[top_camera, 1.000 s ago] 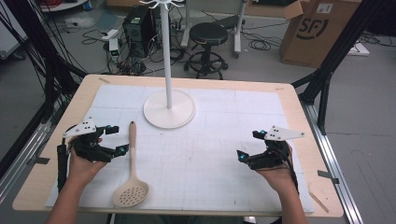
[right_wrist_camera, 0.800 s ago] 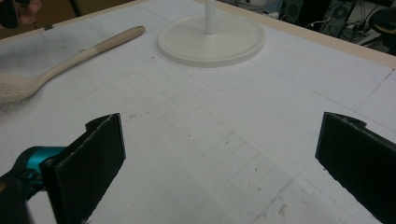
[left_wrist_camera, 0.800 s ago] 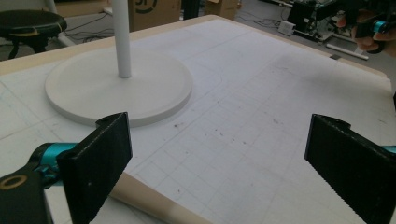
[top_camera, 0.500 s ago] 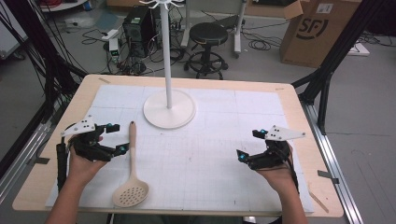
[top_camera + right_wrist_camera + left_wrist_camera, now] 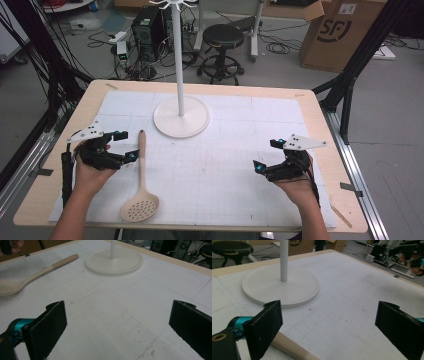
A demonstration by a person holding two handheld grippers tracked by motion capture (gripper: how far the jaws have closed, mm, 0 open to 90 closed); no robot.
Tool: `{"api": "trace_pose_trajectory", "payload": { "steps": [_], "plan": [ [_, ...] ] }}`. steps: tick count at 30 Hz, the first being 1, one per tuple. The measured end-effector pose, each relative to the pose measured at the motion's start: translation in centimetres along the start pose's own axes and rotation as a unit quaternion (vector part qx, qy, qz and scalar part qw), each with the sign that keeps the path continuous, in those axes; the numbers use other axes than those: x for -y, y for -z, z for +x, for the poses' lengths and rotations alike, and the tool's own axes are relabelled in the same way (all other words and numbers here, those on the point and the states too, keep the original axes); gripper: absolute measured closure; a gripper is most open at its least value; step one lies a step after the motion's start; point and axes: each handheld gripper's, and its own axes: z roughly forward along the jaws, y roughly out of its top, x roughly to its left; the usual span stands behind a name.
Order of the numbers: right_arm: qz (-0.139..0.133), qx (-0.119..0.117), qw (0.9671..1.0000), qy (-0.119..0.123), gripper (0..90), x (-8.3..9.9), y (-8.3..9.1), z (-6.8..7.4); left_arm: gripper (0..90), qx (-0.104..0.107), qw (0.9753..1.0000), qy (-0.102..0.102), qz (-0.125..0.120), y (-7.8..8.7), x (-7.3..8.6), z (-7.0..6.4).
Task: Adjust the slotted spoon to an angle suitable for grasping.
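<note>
Left gripper (image 5: 122,145) neared spoon (image 5: 141,185), handle mostly hidden.

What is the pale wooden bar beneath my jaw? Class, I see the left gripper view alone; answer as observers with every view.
Observer: It is the handle of a beige slotted spoon; its round, holed head lies near the person's edge of the wooden table.
Operator: Is the other gripper busy?
Observer: No, the right gripper is open and empty, at the right side of the white gridded mat.
Operator: What tops the white pole?
Observer: The round-based white stand ends in small hooks at the high view's top edge.
</note>
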Motion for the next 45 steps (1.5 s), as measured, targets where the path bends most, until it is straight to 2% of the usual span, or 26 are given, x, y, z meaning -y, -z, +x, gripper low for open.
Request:
{"api": "trace_pose_trajectory", "payload": {
  "steps": [7, 8, 9, 11, 12, 16, 22, 24, 25, 26, 27, 29, 32, 34, 36, 37, 39, 42, 45],
  "plan": [
    [0.002, -0.002, 1.0000, -0.003, 0.3, 0.0, -0.1, -0.1, 8.4, -0.024, 0.9991, 0.004, 0.034, -0.9, -0.1, 0.2],
    [0.004, 0.000, 1.0000, -0.003, 0.3, 0.1, -0.1, -0.1, 8.4, -0.028, 0.9985, 0.005, 0.047, -1.2, 0.1, 0.2],
    [0.004, 0.000, 1.0000, -0.003, 0.3, 0.1, -0.1, -0.1, 8.4, -0.028, 0.9985, 0.005, 0.047, -1.2, 0.1, 0.2],
    [0.008, 0.001, 1.0000, 0.000, 0.3, 0.1, -0.2, 0.0, 8.4, -0.040, 0.9966, 0.001, 0.072, -1.6, 0.3, 0.2],
    [0.008, 0.001, 1.0000, -0.001, 0.3, 0.1, -0.2, 0.0, 8.5, -0.046, 0.9941, -0.009, 0.098, -2.0, 0.6, 0.2],
    [0.009, 0.002, 1.0000, 0.001, 0.3, 0.1, -0.2, 0.0, 8.9, -0.047, 0.9908, -0.008, 0.126, -2.8, 1.1, 0.2],
    [0.017, 0.003, 0.9998, 0.002, 0.3, 0.3, -0.4, 0.1, 17.2, -0.049, 0.9893, -0.008, 0.137, -2.8, 1.5, 0.4],
    [0.017, 0.004, 0.9998, 0.004, 0.3, 0.3, -0.5, 0.0, 21.2, -0.049, 0.9902, -0.005, 0.131, -2.7, 1.7, 0.5],
    [0.018, 0.003, 0.9998, 0.003, 0.3, 0.3, -0.5, 0.0, 24.7, -0.045, 0.9904, 0.009, 0.130, -2.6, 2.2, 0.8],
    [0.018, 0.003, 0.9998, 0.003, 0.3, 0.3, -0.5, 0.0, 26.7, -0.045, 0.9904, 0.009, 0.130, -2.6, 2.2, 0.8],
    [0.019, 0.002, 0.9998, 0.001, 0.3, 0.3, -0.5, 0.1, 28.6, -0.059, 0.9874, 0.002, 0.147, -2.5, 2.4, 1.1],
    [0.020, 0.002, 0.9998, 0.002, 0.3, 0.3, -0.5, 0.1, 30.6, -0.063, 0.9868, 0.003, 0.149, -2.5, 2.5, 1.1],
    [0.022, 0.002, 0.9998, 0.002, 0.3, 0.4, -0.6, 0.1, 42.8, -0.065, 0.9867, 0.003, 0.149, -2.3, 2.5, 1.3],
    [0.021, 0.002, 0.9998, 0.002, 0.3, 0.3, -0.6, 0.1, 45.6, -0.064, 0.9862, 0.002, 0.153, -2.3, 2.5, 1.3],
    [0.022, 0.002, 0.9998, 0.002, 0.3, 0.4, -0.6, 0.1, 56.2, -0.063, 0.9848, 0.003, 0.162, -2.5, 2.6, 1.4],
    [0.022, 0.001, 0.9997, 0.002, 0.3, 0.4, -0.6, 0.1, 58.1, -0.063, 0.9839, 0.004, 0.167, -2.6, 2.6, 1.4],
    [0.022, 0.002, 0.9998, 0.004, 0.3, 0.4, -0.7, 0.1, 59.5, -0.063, 0.9829, 0.007, 0.173, -2.9, 2.7, 1.4],
    [0.022, 0.002, 0.9997, 0.004, 0.3, 0.4, -0.7, 0.1, 59.4, -0.058, 0.9837, 0.013, 0.170, -3.0, 2.7, 1.3],
    [0.022, 0.003, 0.9997, 0.003, 0.3, 0.4, -0.7, 0.1, 47.9, -0.063, 0.9839, 0.024, 0.165, -3.2, 2.7, 1.1]
  ]
}}
